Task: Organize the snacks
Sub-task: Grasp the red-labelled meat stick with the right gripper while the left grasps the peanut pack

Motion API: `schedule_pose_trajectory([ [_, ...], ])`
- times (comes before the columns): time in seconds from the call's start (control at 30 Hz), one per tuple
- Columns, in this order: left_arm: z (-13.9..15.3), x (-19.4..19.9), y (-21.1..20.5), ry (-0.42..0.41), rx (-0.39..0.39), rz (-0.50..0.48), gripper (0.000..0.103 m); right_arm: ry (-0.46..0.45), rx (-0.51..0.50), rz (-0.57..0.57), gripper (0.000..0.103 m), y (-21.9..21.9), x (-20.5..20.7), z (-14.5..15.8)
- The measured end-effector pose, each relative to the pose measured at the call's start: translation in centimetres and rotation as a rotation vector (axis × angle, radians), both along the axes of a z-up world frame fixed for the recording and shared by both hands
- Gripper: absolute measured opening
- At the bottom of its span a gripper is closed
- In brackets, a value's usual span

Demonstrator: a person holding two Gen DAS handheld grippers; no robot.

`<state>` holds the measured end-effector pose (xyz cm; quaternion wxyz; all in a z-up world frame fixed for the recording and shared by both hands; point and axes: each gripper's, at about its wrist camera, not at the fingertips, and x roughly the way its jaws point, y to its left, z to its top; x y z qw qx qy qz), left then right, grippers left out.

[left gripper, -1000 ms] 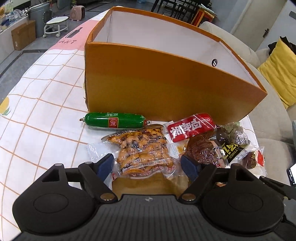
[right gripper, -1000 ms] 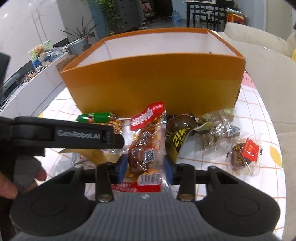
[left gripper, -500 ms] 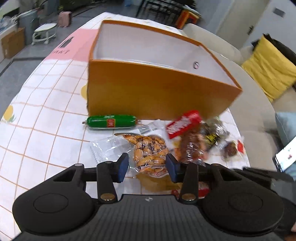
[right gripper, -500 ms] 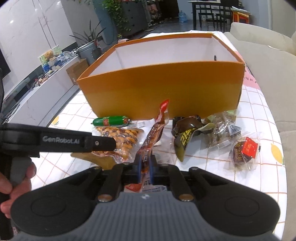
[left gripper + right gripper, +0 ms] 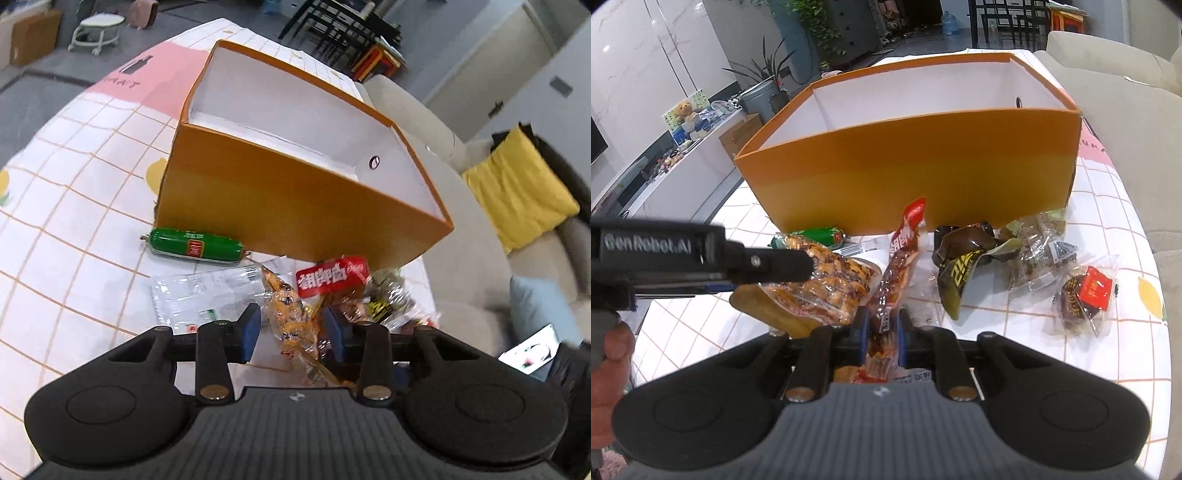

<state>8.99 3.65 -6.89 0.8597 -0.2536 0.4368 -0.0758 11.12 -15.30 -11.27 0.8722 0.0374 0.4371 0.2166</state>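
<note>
The orange-brown snack packet sits pinched between the blue fingers of the left gripper, lifted clear of the surface, its clear wrapper crumpled and standing on edge. From the right wrist view the same packet hangs beside the left gripper's black arm, with a tan piece under it. The right gripper has its fingers closed tight on the lower end of a long red-topped meat stick packet, which rises upright and leans slightly toward the box. The orange box, open-topped with a white inside, stands on the surface just behind the snacks. A green sausage lies flat close against the box's front wall. A clear flat wrapper lies on the surface near the left fingers. To the right lie a dark brown packet with yellow lettering, a clear bag of wrapped pieces and, farther out, a small clear packet with a red label, all near one another on the checked cloth. A yellow cushion rests on the sofa beyond the surface.
</note>
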Motion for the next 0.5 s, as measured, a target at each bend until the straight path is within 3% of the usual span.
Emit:
schedule_pose_trajectory([
  [0.1,-0.4,0.3,-0.3,0.025,-0.091,-0.03,0.032,0.008,0.017,-0.003,0.013,-0.2,0.2,-0.2],
  [0.2,-0.8,0.6,-2.0,0.04,0.014,-0.053,0.031,0.012,0.029,0.0,0.013,-0.1,0.3,-0.2],
  [0.3,-1.1,1.1,-2.1,0.051,0.004,-0.033,0.031,0.005,0.019,0.011,0.014,0.2,0.3,-0.2],
  [0.37,-1.1,1.4,-2.3,0.035,0.045,-0.029,0.034,0.012,0.027,0.014,0.014,0.1,0.3,-0.3],
  [0.5,-0.7,1.7,-3.0,0.013,0.156,-0.061,0.052,0.012,0.031,0.015,0.014,0.2,0.4,-0.3],
])
